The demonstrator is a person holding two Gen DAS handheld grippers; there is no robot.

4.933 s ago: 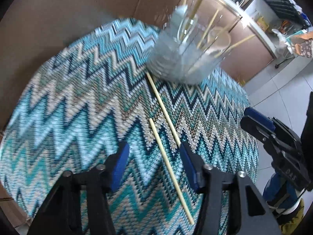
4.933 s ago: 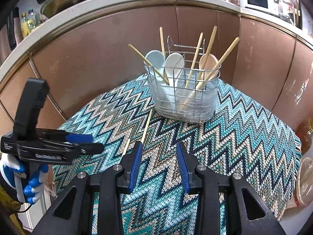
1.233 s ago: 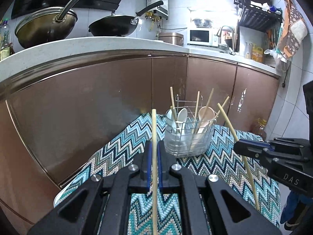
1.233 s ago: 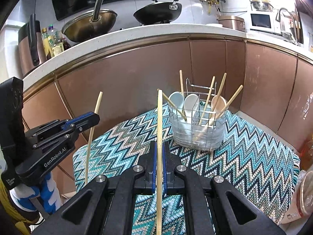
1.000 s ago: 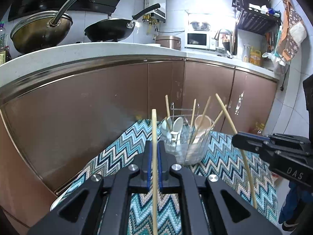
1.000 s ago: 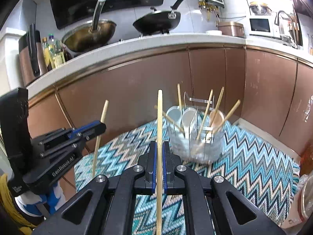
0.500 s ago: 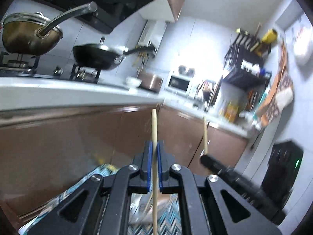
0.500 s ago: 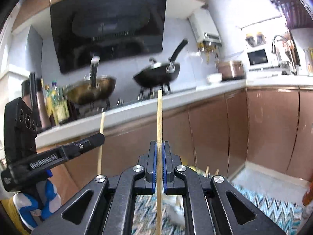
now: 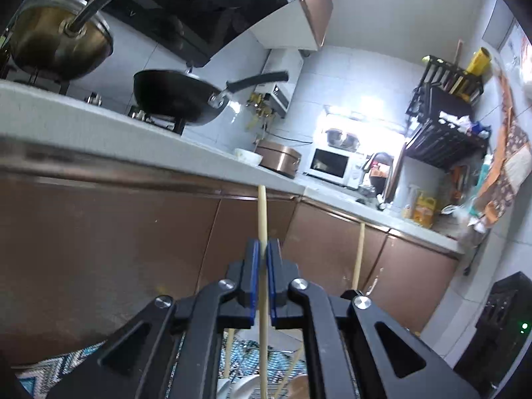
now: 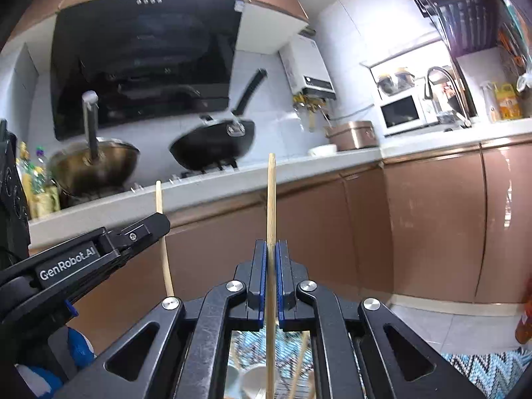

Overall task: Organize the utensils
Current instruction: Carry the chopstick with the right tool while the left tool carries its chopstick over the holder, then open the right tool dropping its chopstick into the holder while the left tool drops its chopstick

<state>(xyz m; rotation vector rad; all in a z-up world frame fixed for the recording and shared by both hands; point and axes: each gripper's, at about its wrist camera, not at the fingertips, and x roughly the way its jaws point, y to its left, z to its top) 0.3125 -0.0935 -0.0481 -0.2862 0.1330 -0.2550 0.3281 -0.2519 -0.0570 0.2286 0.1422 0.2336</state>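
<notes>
L wrist view: brown cabinets under a pale counter (image 9: 99, 126) w/ a black wok (image 9: 176, 94); your left gripper (image 9: 262, 259) is clamped on a pale, upright chopstick (image 9: 262, 212) above the wire utensil rack (image 9: 266, 385). R wrist view: same kitchen, zigzag cloth (image 10: 482, 372) at lower right; your right gripper (image 10: 272, 259) is pinched tight on a second upright chopstick (image 10: 271, 199), also over the rack (image 10: 266, 382).

Table – zigzag cloth (image 10: 482, 375) spread over it, wire utensil rack (image 9: 266, 382) on top

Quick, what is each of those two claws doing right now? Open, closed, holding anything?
Left gripper: closed on an upright chopstick.
Right gripper: closed on another upright chopstick.
</notes>
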